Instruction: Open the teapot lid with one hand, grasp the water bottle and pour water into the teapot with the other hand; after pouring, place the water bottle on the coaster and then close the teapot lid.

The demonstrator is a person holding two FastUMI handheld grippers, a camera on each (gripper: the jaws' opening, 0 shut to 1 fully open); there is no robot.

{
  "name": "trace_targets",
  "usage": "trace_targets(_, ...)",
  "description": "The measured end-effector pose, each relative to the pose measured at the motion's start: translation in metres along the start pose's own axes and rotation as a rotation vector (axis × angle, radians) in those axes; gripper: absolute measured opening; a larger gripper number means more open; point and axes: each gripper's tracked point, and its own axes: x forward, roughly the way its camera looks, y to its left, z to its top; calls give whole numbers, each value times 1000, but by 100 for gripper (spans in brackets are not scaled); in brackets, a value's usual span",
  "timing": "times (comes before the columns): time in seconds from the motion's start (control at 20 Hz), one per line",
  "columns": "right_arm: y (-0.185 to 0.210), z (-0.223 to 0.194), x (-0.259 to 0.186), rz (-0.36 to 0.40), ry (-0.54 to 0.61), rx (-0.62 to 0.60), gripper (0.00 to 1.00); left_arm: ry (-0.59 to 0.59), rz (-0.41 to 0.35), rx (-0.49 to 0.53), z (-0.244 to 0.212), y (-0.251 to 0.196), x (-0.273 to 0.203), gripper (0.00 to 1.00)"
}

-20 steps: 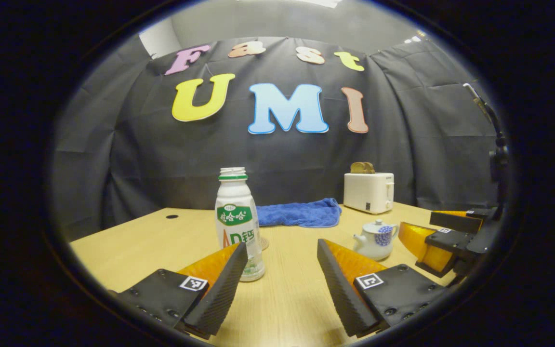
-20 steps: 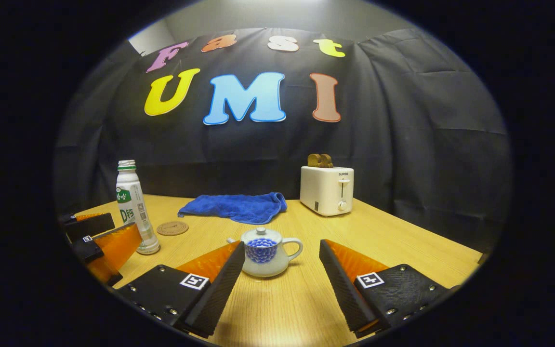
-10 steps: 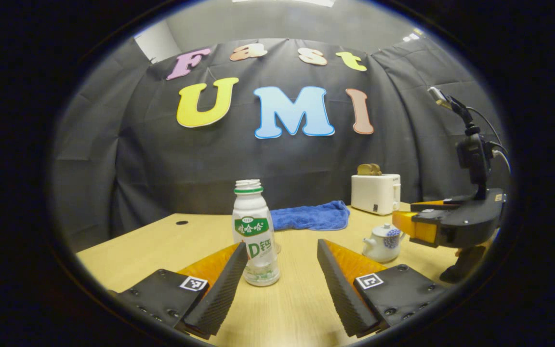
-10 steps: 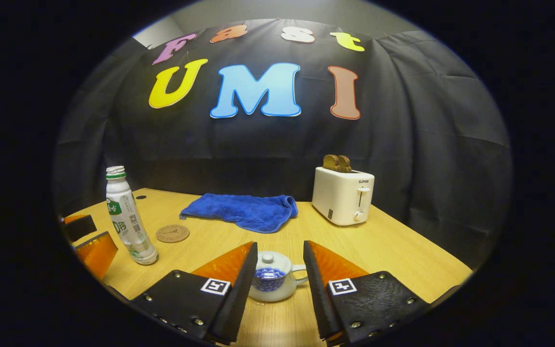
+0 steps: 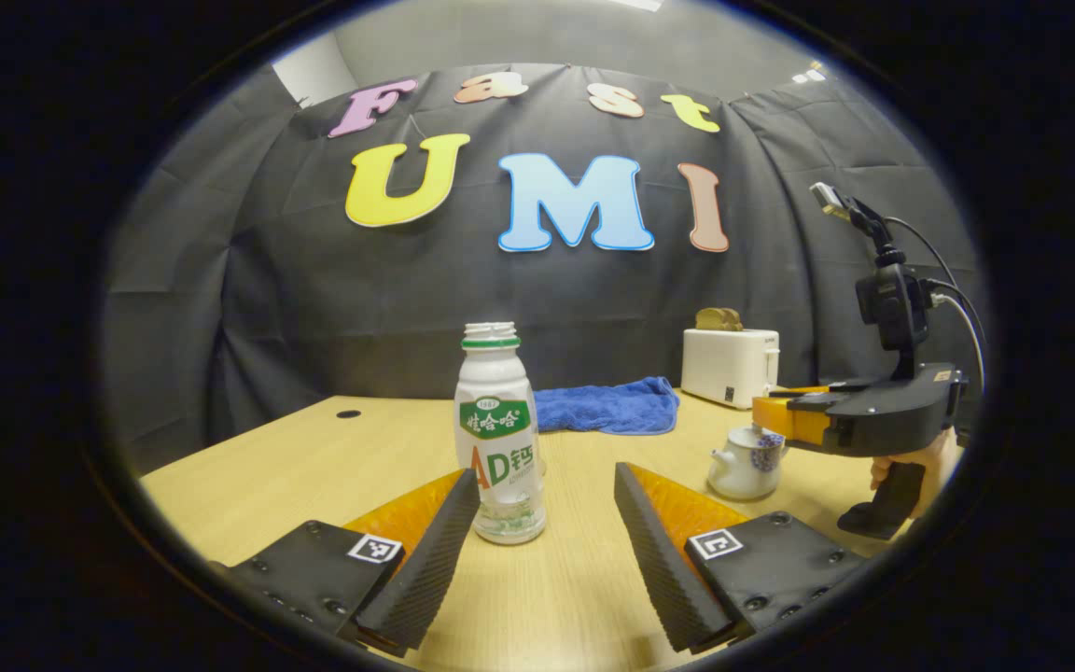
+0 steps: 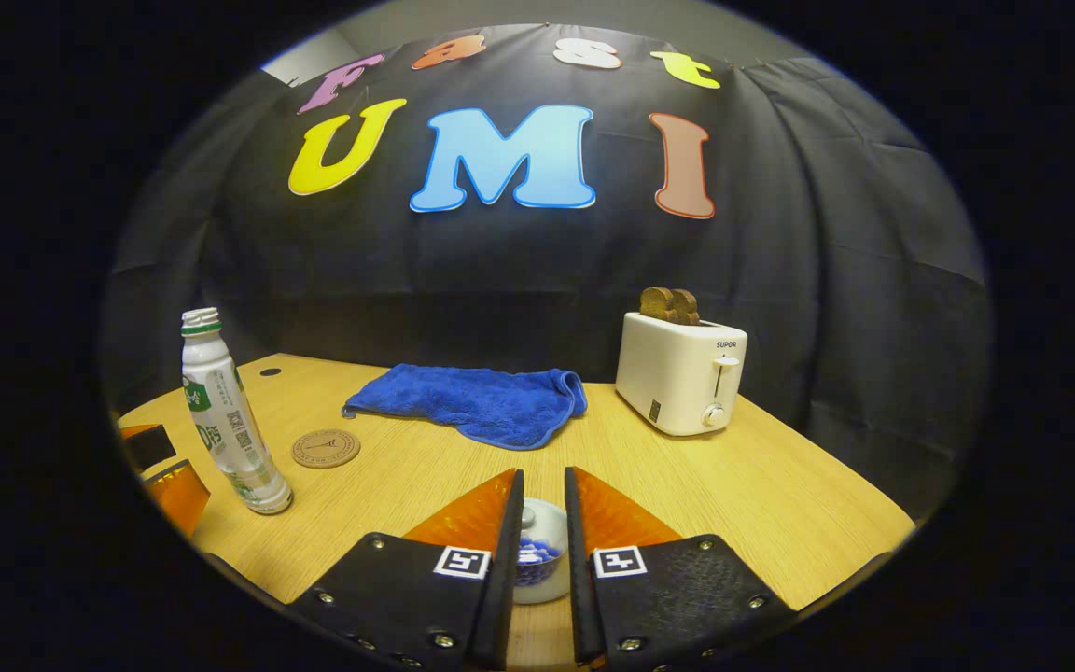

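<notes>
A white bottle (image 5: 498,439) with a green label stands uncapped on the table, just beyond my left gripper (image 5: 547,478), which is open and holds nothing. The bottle sits nearer the left finger. In the right gripper view the bottle (image 6: 230,420) stands at the left, with the round cork coaster (image 6: 326,448) behind it. The small white teapot (image 5: 743,462) with blue pattern has its lid on. My right gripper (image 6: 542,474) hovers over the teapot (image 6: 537,565), fingers drawn close either side of the lid knob (image 6: 528,516), a small gap still showing.
A blue towel (image 6: 477,401) lies at the back of the wooden table (image 6: 761,504). A white toaster (image 6: 682,373) with toast stands at the back right. A hand holds the right gripper's handle (image 5: 892,495) near the table's right edge.
My right gripper moved forward over the teapot and narrowed its fingers around the lid knob. My left gripper shifted so the bottle sits closer between its fingers.
</notes>
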Motion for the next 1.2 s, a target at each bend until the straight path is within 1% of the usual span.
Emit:
trace_targets(0.05, 5, -3, 1, 14, 9, -8, 26, 2, -2, -2, 0, 0, 1, 100)
trace_targets(0.2, 9, -11, 3, 33, 43, -17, 26, 6, -10, -11, -1, -2, 1, 100)
trace_targets(0.4, 12, -10, 6, 42, 40, -11, 26, 3, -19, -17, -2, -5, 0, 100)
trace_targets(0.45, 6, -1, -14, 28, 33, -9, 26, 5, -23, -22, -3, -6, -1, 100)
trace_targets(0.5, 6, -9, 13, 19, 34, -1, 5, 8, -28, -25, -3, -8, -1, 100)
trace_targets(0.55, 8, -12, 6, 17, 40, -14, 5, 9, -29, -24, -3, -9, 0, 100)
trace_targets(0.7, 10, -9, 6, 20, 34, -45, 4, 5, -24, -21, -1, -6, 0, 100)
trace_targets(0.85, 11, -6, 6, 42, 27, -17, 5, 12, -9, -11, -4, 0, 1, 100)
trace_targets(1.2, 6, 20, -4, 56, -26, 20, 4, 32, 24, -11, -10, 14, 3, 100)
